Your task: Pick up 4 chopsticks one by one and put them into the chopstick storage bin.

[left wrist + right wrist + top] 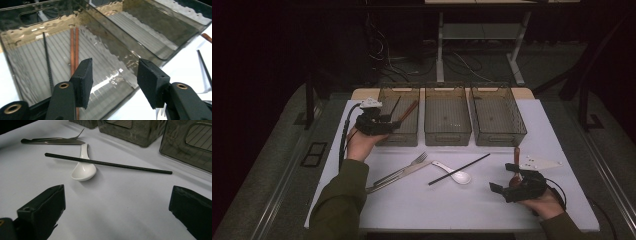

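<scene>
On the white table [412,205], a black chopstick [459,169] lies across a white spoon [457,174]. The right tool [508,181] rests open and empty near them. Farther off, the left tool [113,75], open and empty, hovers over the left bin [37,47], which holds two brown chopsticks [74,47] and a black one. The middle bin [447,116] and right bin [497,115] look empty.

Both tools [394,122] [503,179] agape, empty
</scene>
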The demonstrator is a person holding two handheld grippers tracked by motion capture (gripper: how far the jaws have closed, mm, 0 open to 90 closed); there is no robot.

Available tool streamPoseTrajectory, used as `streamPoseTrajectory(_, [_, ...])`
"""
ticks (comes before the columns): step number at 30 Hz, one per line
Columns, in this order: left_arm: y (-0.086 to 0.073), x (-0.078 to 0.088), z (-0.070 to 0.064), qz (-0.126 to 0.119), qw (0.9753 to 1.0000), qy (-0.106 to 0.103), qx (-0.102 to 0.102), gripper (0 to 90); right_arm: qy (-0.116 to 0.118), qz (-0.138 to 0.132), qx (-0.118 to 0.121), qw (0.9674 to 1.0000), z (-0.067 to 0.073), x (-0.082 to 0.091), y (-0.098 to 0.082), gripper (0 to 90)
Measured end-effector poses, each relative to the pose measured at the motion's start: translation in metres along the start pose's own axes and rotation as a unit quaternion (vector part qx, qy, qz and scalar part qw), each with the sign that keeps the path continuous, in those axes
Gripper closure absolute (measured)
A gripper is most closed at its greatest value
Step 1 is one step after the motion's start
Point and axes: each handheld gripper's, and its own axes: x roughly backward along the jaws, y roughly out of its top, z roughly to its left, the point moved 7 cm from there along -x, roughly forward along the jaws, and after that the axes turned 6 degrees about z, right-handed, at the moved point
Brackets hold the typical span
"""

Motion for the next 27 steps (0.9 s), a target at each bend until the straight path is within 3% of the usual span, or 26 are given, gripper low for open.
streamPoseTrajectory(5, [-0.003,0.001,-0.01,-0.005,0.9998,-0.012,-0.012,42.0,0.0,0.0,0.0,1.0,0.0,0.0,0.0,0.5])
streamPoseTrajectory(12, [-0.006,0.001,-0.035,-0.009,0.9988,-0.04,-0.027,38.6,0.001,0.001,0.001,1.0,0.0,0.0,0.0,0.5])
streamPoseTrajectory(27, [-0.024,-0.008,-0.087,-0.017,0.9935,-0.097,-0.056,31.6,0.017,0.003,0.01,0.9998,0.003,-0.003,0.001,0.5])
